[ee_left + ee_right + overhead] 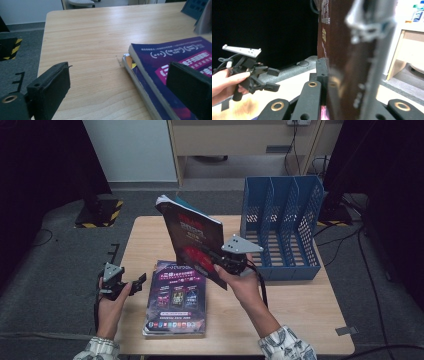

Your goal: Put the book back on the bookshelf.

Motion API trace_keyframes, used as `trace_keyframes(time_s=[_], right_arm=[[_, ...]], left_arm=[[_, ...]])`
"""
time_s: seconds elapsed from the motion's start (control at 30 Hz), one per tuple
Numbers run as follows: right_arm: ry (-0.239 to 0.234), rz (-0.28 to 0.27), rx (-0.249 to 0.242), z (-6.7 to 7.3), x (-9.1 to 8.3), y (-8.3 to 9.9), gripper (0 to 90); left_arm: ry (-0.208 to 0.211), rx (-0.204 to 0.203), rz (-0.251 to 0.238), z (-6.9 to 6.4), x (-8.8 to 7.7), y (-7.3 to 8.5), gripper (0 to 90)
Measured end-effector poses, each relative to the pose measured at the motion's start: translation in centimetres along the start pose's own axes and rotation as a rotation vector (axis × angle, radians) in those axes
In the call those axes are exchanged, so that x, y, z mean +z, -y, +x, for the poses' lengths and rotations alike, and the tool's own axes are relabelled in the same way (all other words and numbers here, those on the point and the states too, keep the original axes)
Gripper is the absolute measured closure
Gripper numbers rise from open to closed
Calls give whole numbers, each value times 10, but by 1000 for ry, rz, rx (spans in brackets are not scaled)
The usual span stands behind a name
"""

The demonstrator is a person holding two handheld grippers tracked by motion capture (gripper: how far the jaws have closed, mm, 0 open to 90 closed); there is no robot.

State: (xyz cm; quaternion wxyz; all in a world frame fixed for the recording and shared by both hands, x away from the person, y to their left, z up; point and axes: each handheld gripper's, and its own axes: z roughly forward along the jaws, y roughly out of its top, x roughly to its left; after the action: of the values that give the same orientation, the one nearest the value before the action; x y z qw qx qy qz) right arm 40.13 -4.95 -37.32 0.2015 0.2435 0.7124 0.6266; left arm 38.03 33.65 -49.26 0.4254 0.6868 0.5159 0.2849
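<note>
While left gripper [136, 283] gapes empty (beside book stack [176, 300]), right gripper [216, 258] clamps dark book [192, 237] upright above table [300, 305].

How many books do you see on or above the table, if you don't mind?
3: one dark red book held upright in the right tool, and two purple books stacked flat on the table, the lower one mostly hidden.

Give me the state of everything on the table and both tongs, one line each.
Left tongs: open, nothing between them, beside the stack.
Right tongs: shut on the dark red book.
Dark red book: lifted off the table, tilted, closed.
Purple book: flat on top of the stack, closed.
Book underneath: flat on the table, closed.
Blue file rack: upright at the table's far right, slots empty.
</note>
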Motion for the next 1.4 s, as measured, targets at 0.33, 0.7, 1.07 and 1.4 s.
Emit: trace_keyframes(time_s=[0.33, 0.7, 1.07, 1.4], right_arm=[[43, -30, 26, -13, -14, -11, 868], [69, -52, 31, -21, -26, -19, 867], [119, -90, 54, -32, -43, -31, 867], [152, -107, 50, -37, -51, -41, 867]], left_arm=[[-3, 4, 33, -3, 4, 3, 52], [-36, 10, 53, 0, 4, 4, 54], [-63, 23, 64, 1, 4, 6, 56], [-60, 19, 77, 1, 5, 9, 56]])
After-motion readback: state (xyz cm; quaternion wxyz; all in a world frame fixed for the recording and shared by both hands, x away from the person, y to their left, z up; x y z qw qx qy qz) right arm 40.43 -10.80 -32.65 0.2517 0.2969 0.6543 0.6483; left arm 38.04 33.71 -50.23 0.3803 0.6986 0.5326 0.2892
